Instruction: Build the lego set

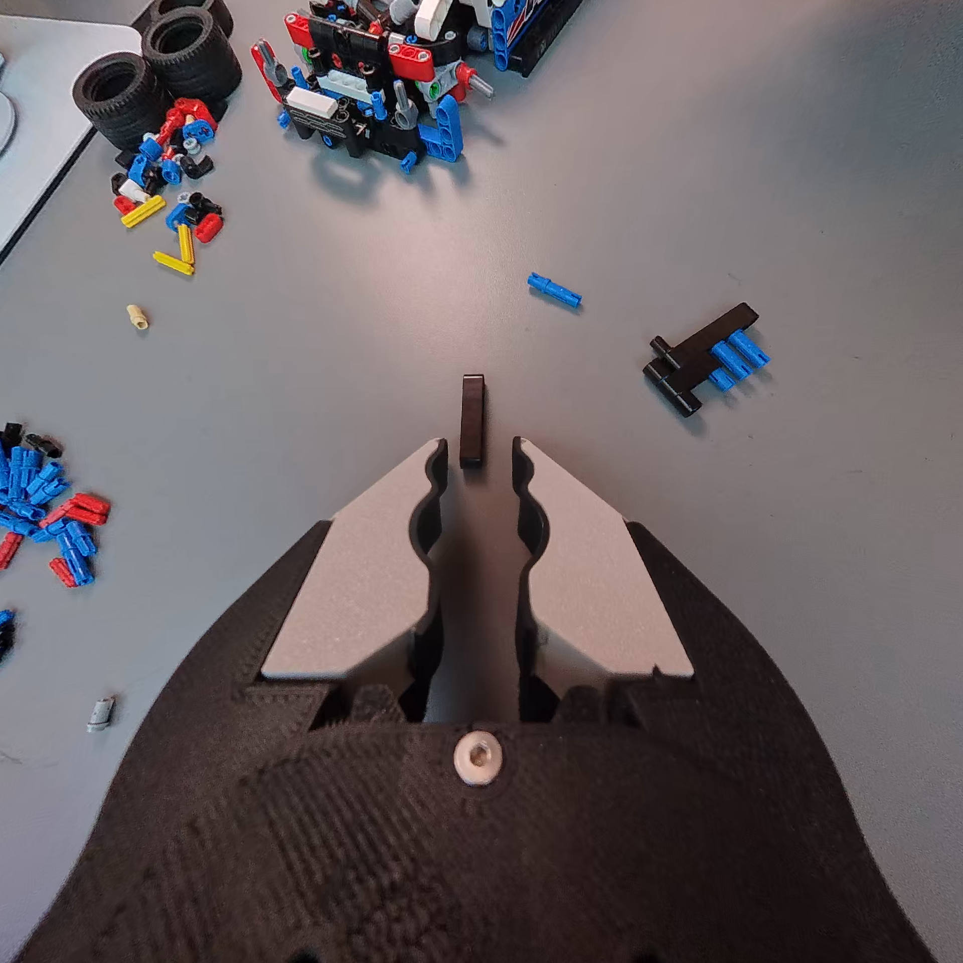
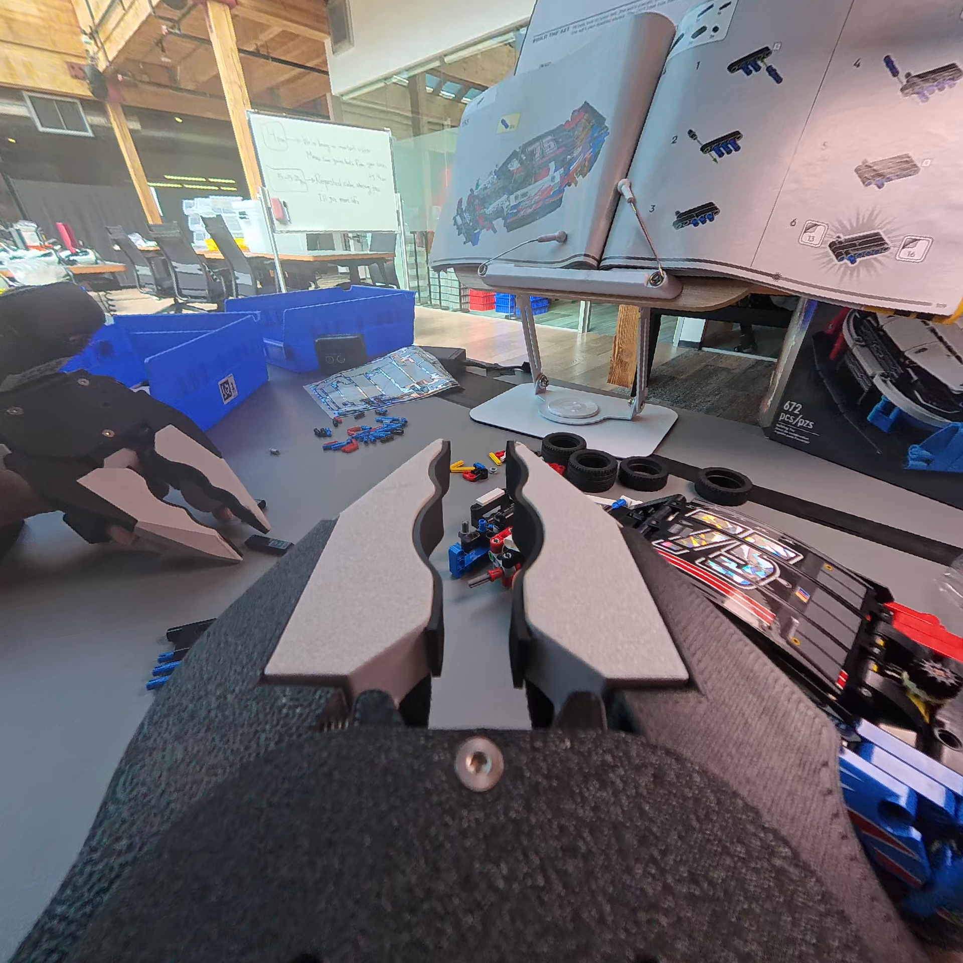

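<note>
Flanking left tongs [image 1: 479, 443]: loose pins [image 1: 47, 500], black-blue subassembly [image 1: 703, 359].

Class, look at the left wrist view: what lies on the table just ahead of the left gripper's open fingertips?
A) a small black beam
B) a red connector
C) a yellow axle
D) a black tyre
A: the small black beam lies on the grey table just beyond the left gripper, whose jaws stand apart and hold nothing.

We see a black beam [image 1: 472, 419] on a grey table [image 1: 677, 208], yellow rods [image 1: 177, 250], black tyres [image 1: 190, 57], blue bins [image 2: 208, 359].
</note>
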`<state>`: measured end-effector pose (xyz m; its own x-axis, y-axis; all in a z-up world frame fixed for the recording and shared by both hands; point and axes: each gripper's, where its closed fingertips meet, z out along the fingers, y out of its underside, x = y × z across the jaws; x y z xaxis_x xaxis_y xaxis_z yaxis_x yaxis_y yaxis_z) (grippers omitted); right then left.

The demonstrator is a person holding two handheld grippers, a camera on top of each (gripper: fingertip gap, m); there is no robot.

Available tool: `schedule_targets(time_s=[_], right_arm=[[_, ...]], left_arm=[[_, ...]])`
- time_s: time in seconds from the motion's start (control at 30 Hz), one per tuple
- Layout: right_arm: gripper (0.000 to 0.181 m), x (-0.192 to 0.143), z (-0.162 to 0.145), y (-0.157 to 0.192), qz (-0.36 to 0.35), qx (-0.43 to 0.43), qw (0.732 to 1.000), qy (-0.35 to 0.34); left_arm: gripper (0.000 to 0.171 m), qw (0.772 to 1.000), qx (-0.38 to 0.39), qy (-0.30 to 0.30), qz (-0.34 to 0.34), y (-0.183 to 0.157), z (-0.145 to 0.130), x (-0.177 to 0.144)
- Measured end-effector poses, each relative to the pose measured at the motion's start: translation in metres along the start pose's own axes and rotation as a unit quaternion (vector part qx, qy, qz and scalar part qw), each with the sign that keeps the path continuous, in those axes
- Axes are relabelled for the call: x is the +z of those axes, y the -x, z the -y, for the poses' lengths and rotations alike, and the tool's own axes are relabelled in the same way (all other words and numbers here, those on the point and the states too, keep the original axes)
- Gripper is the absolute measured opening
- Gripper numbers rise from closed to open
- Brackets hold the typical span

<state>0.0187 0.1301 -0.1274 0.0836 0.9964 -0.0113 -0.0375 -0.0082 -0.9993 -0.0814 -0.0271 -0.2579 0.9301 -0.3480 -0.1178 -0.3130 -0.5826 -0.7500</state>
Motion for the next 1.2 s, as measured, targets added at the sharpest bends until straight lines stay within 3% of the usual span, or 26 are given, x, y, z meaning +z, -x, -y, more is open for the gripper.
schedule_targets(time_s=[0.87,1.0,1.2], right_arm=[[0.019,0.0014,-0.0047,0.0026,0.005,-0.001,1.0,0.01],[0.019,0.0018,-0.0059,0.0033,0.007,-0.001,1.0,0.013],[0.019,0.0021,-0.0071,0.0044,0.009,-0.001,1.0,0.016]], left_arm=[[0.019,1.0,0.006,0.003,-0.003,-0.0026,-0.0004,0.0001],[0.008,1.0,0.014,0.008,-0.001,-0.0034,-0.0013,0.0],[0.006,0.999,0.04,0.018,0.011,-0.0028,-0.0017,-0.001]])
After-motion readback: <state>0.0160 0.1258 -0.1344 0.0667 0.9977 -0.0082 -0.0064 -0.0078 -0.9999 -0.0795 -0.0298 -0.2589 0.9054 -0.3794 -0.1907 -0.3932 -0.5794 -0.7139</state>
